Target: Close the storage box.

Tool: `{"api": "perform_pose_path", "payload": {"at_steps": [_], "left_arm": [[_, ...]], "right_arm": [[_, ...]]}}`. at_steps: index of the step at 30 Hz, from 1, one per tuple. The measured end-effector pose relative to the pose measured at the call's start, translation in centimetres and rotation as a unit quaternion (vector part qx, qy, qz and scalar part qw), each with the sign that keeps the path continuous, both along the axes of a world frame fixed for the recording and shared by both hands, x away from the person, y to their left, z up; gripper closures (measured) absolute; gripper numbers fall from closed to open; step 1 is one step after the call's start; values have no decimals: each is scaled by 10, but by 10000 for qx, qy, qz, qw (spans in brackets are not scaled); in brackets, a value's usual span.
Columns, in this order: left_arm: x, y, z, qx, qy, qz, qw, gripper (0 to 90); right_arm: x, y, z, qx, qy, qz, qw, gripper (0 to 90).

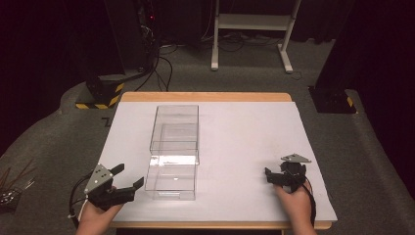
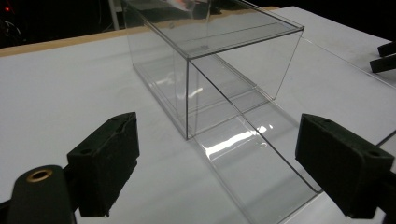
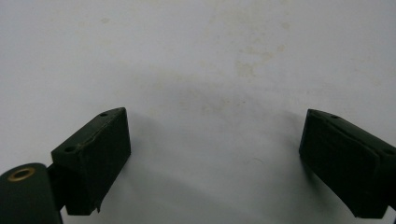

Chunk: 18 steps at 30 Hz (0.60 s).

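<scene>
Both claws spread, empty: left claw [image 1: 128, 177] nearing clear drawer box [image 1: 173, 152]; right claw [image 1: 279, 178] resting on bench [image 1: 244, 142]. Next: grip drawer's front edge.

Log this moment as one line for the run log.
left gripper: open, beside clear box, apart | right gripper: open, over white sheet | box: drawer part out, nothing held
</scene>
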<state>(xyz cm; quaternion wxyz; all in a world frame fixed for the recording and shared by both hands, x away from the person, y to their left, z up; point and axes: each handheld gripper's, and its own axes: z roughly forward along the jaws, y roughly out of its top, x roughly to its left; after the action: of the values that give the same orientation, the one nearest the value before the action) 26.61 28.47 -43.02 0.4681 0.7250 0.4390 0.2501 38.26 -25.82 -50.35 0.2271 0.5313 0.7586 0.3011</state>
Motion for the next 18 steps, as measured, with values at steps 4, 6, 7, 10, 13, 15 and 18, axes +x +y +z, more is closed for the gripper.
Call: {"api": "perform_pose_path", "payload": {"at_steps": [4, 6, 7, 10, 13, 15, 18], "left_arm": [[-1, -5, -1, 26, -6, -78, 10000, 137], [-1, -8, -1, 12, -11, -122, 9999, 129], [-2, -9, -2, -13, 6, -151, 9999, 128], [-3, -13, -3, -37, 26, -202, 9998, 127], [-5, -18, -5, 80, 57, -273, 9996, 121], [-6, -19, -4, 46, 50, -291, 9996, 120], [-9, -21, -4, 55, 56, -332, 9994, 120]], "right_arm": [[0, 0, 0, 0, 0, 0, 10000, 86], [0, 0, 0, 1, 0, 1, 10000, 86], [0, 0, 0, 2, 0, 2, 10000, 86], [0, 0, 0, 1, -2, 7, 10000, 86], [0, 0, 0, 1, -3, 8, 10000, 86], [0, 0, 0, 0, -3, 8, 10000, 86], [0, 0, 0, 3, 0, 2, 10000, 86]]}}
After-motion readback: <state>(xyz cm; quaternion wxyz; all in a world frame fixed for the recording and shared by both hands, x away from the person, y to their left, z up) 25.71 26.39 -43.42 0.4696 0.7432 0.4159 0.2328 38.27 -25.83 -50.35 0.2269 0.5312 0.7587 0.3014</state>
